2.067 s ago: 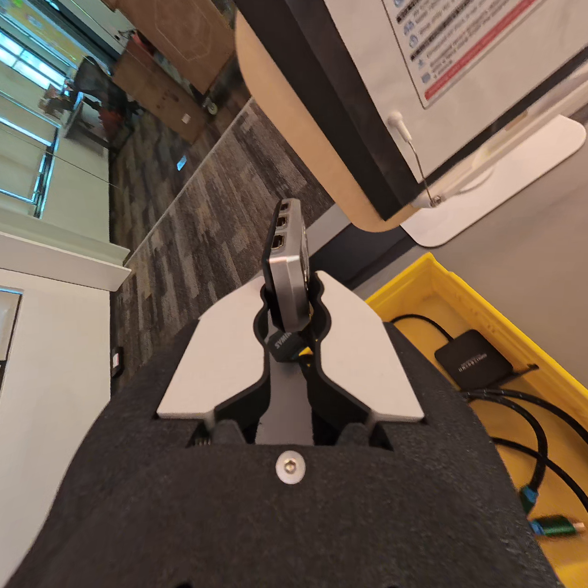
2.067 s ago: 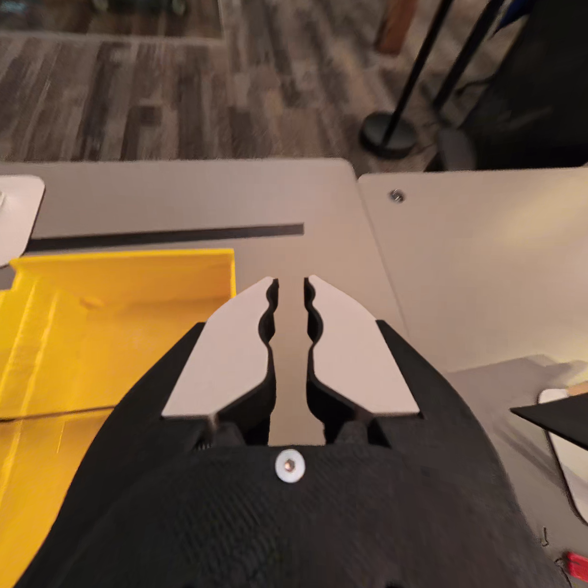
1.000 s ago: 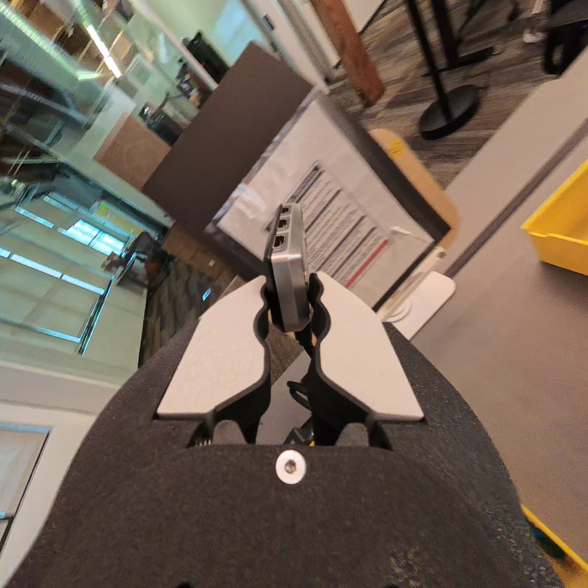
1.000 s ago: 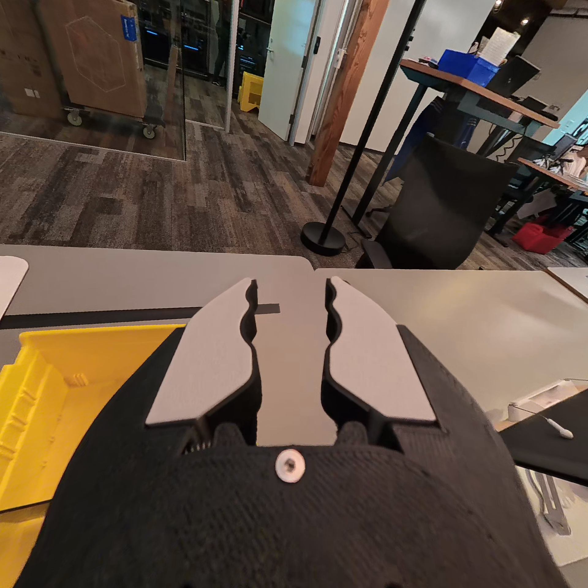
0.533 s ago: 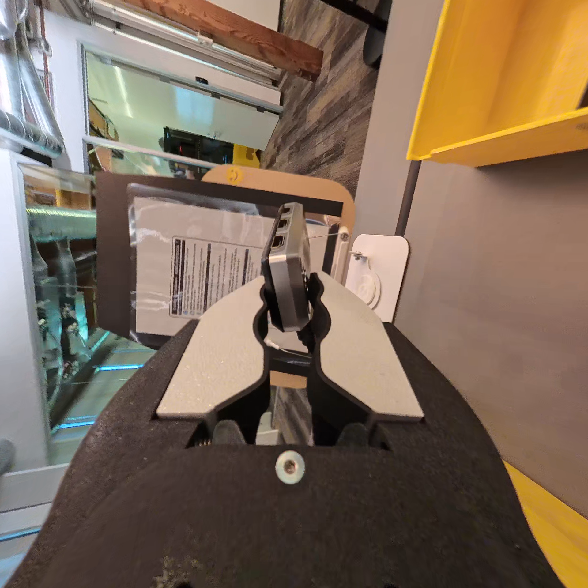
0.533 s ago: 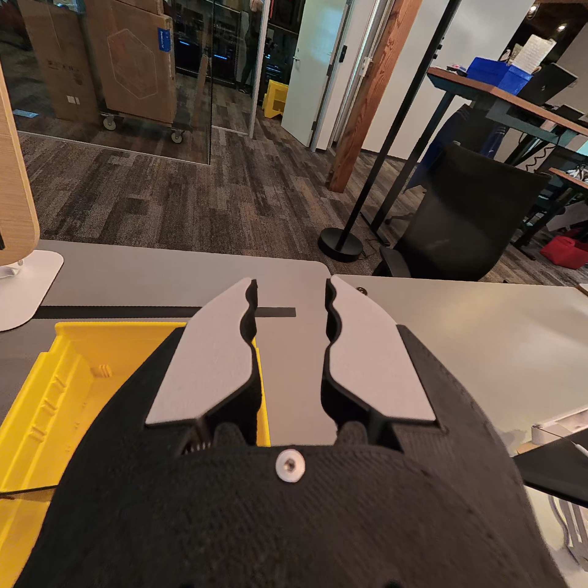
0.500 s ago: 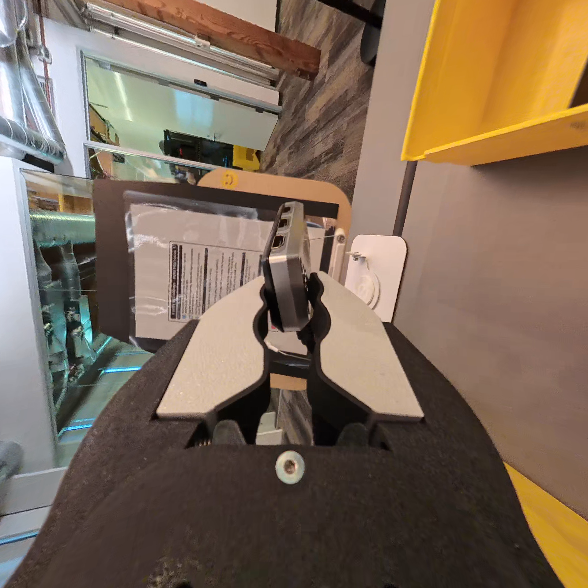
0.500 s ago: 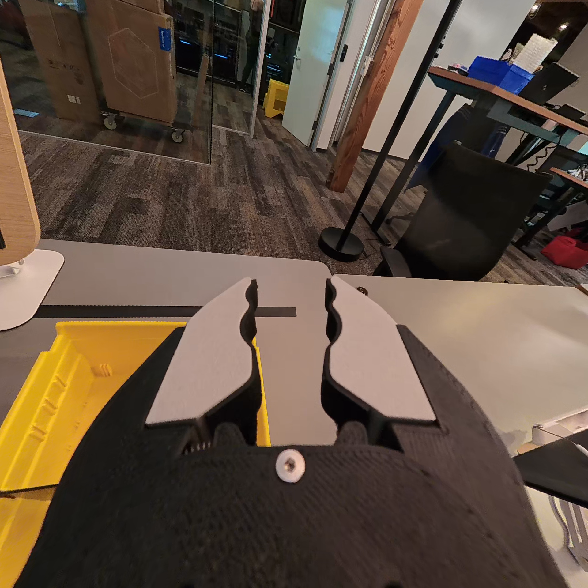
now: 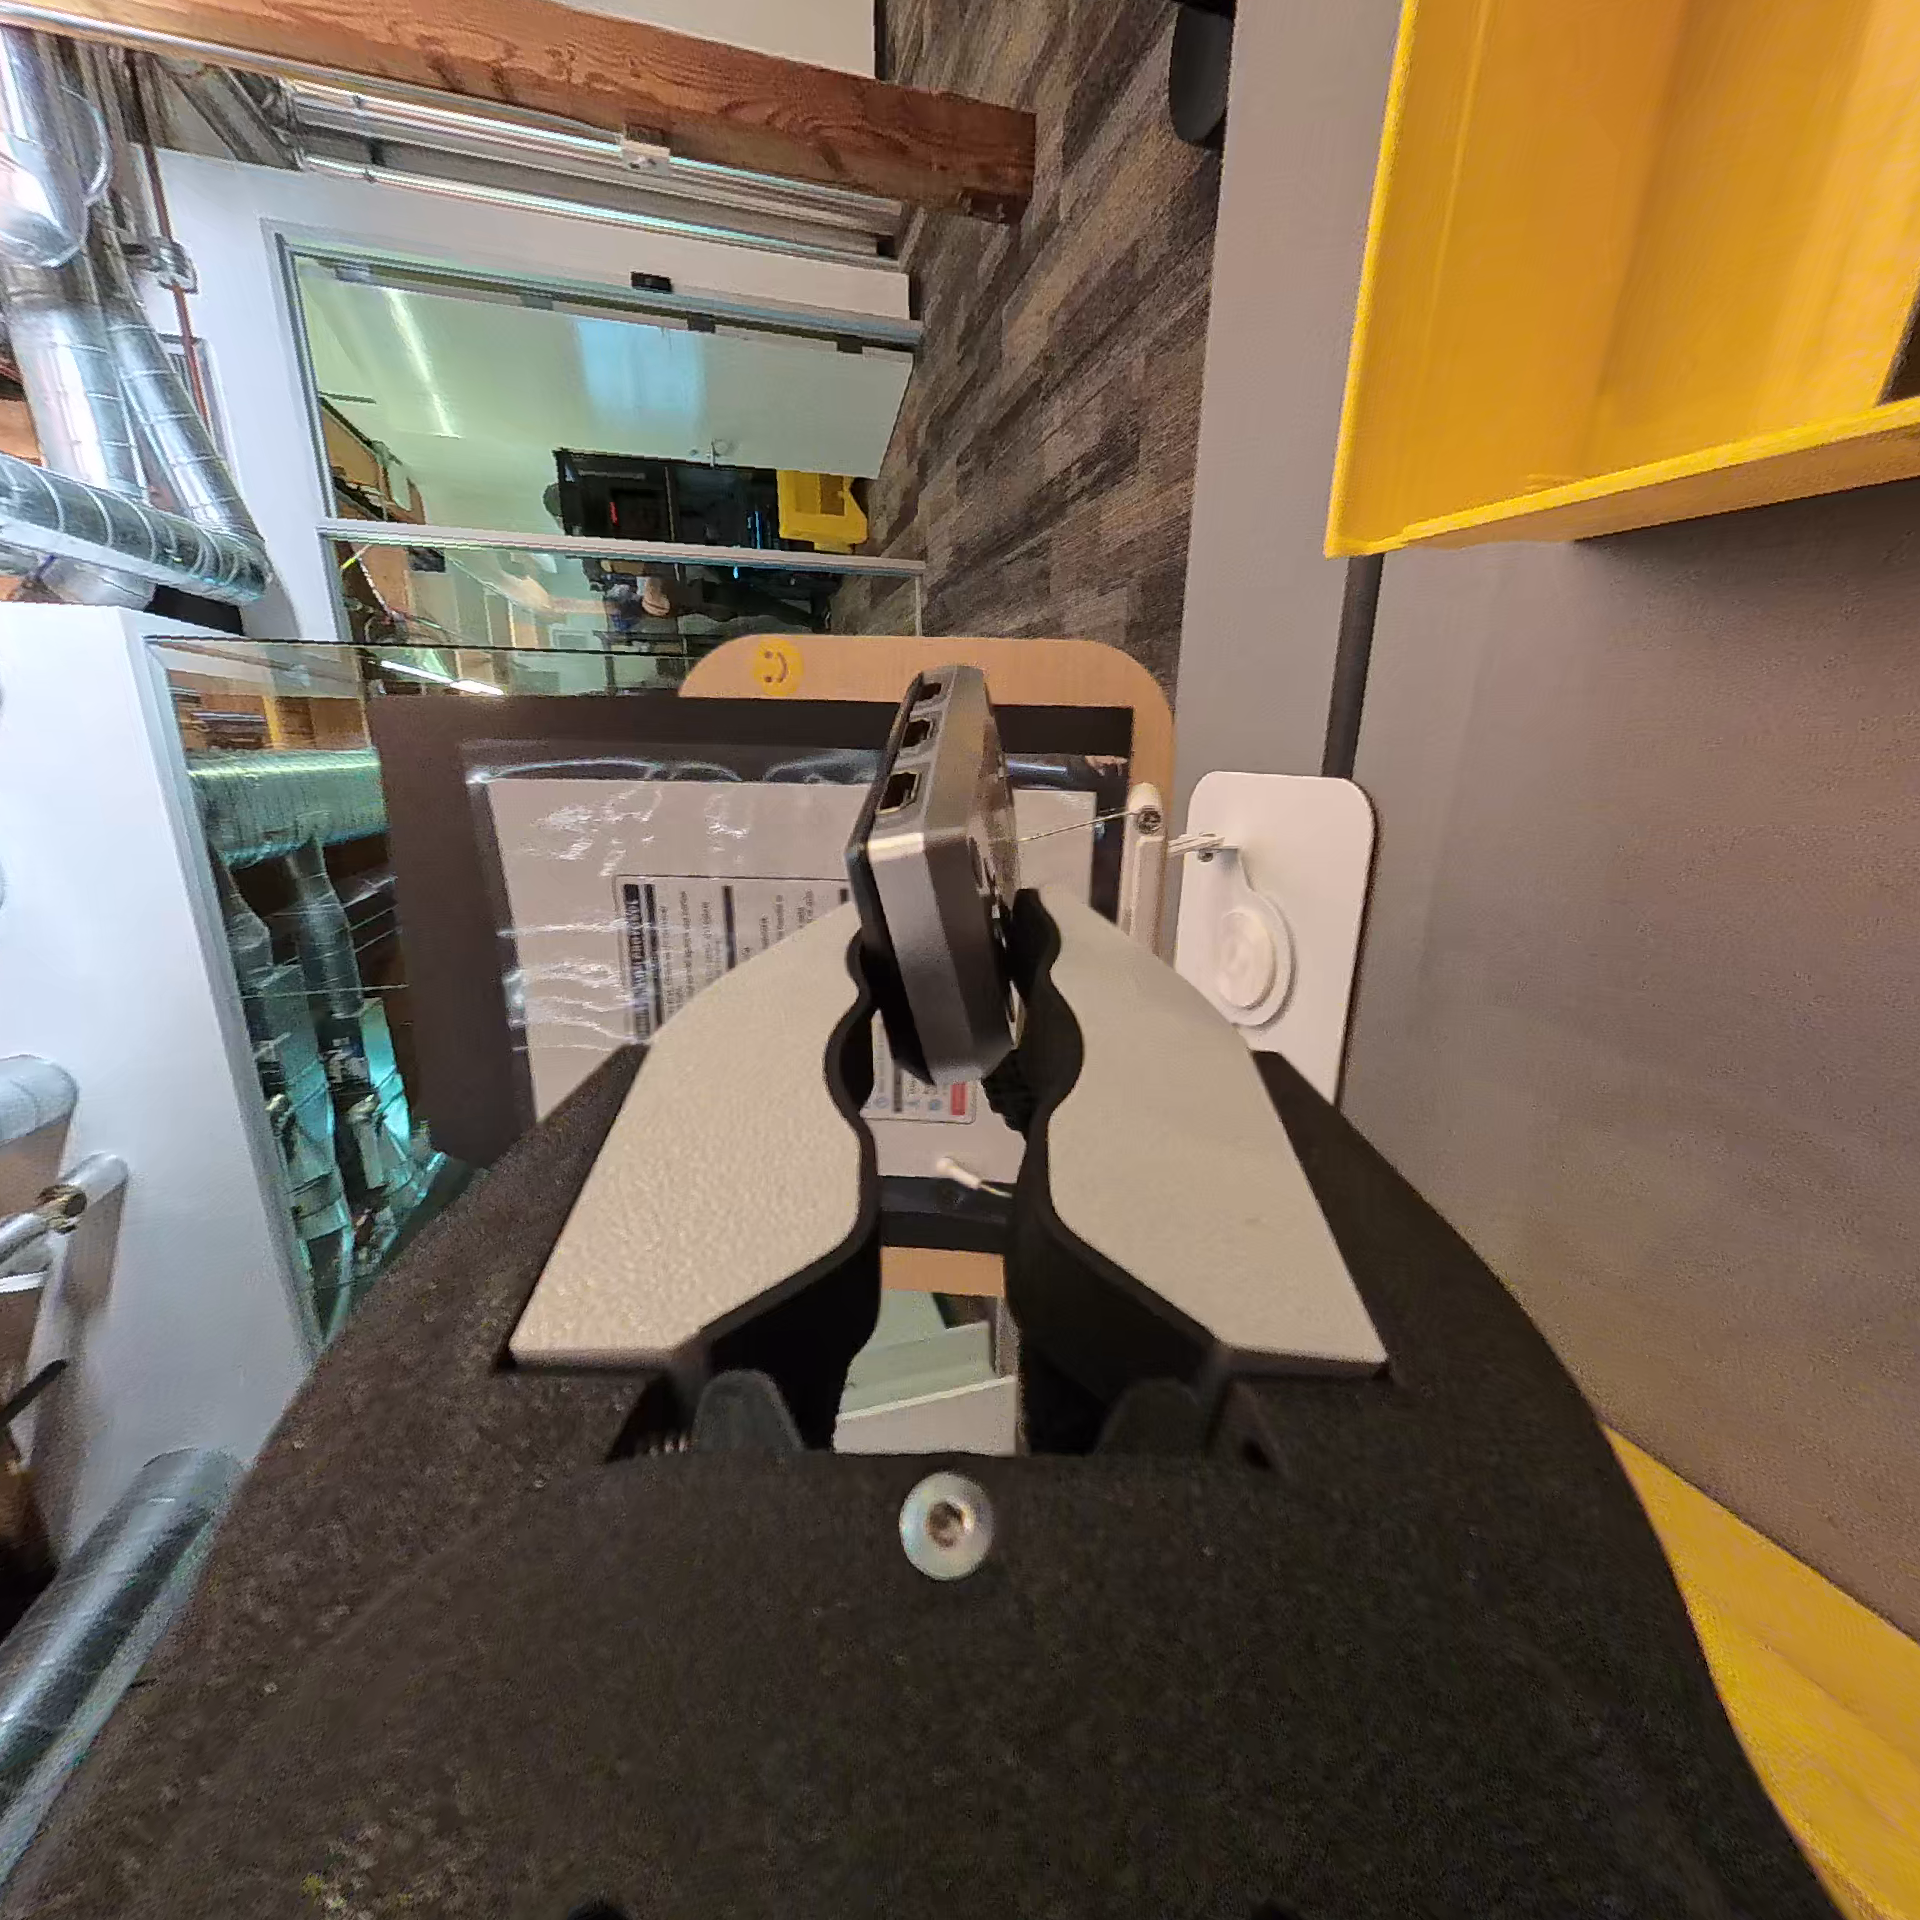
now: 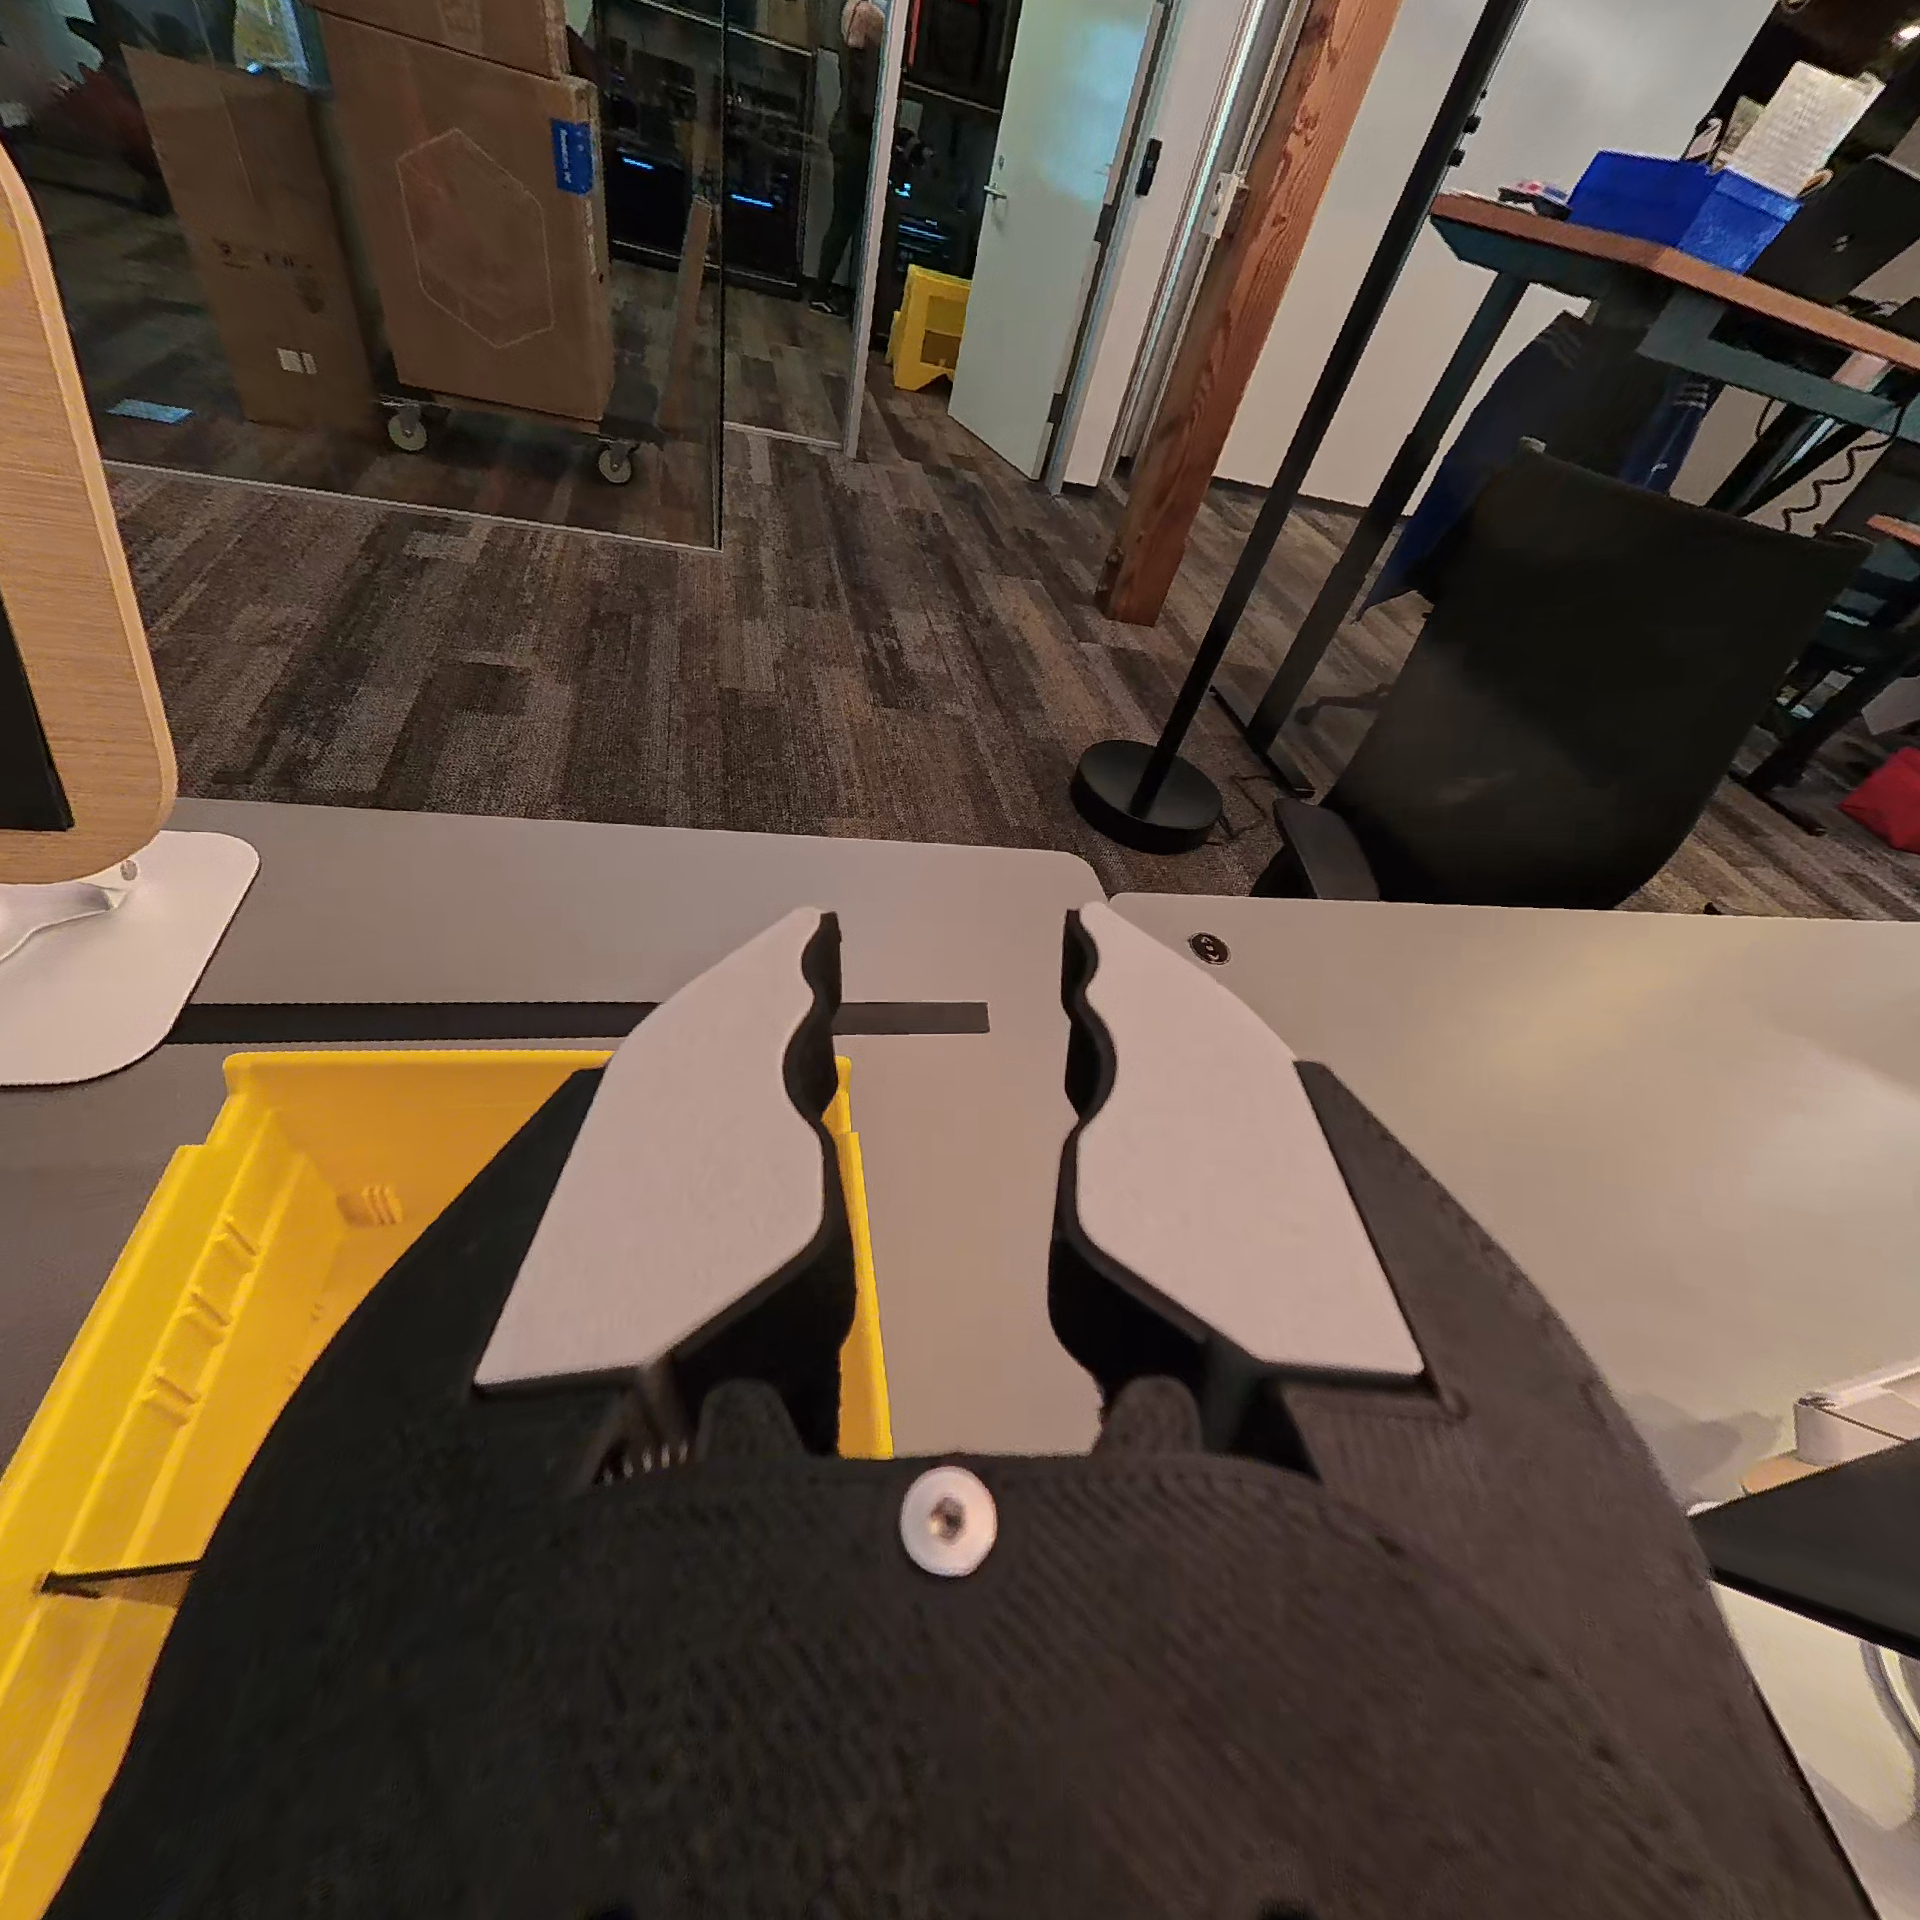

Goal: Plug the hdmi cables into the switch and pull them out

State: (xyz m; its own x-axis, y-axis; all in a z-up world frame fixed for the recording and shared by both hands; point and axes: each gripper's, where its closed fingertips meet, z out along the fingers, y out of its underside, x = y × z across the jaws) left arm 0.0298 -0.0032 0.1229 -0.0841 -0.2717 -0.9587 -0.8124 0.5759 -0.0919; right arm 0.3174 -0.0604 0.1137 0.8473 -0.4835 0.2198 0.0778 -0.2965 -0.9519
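Between left gripper [image 9: 940,971] fingers — slim grey switch [image 9: 935,873], ports showing

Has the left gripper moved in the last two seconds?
Yes. The left gripper, shut on the switch, swung from over the yellow bin toward the sign board.

I've got the switch [image 9: 940,894], a slim dark-grey metal box with rounded corners, standing on edge and leaning toward eleven o'clock. Its row of three empty ports faces left. No cables show in either view.
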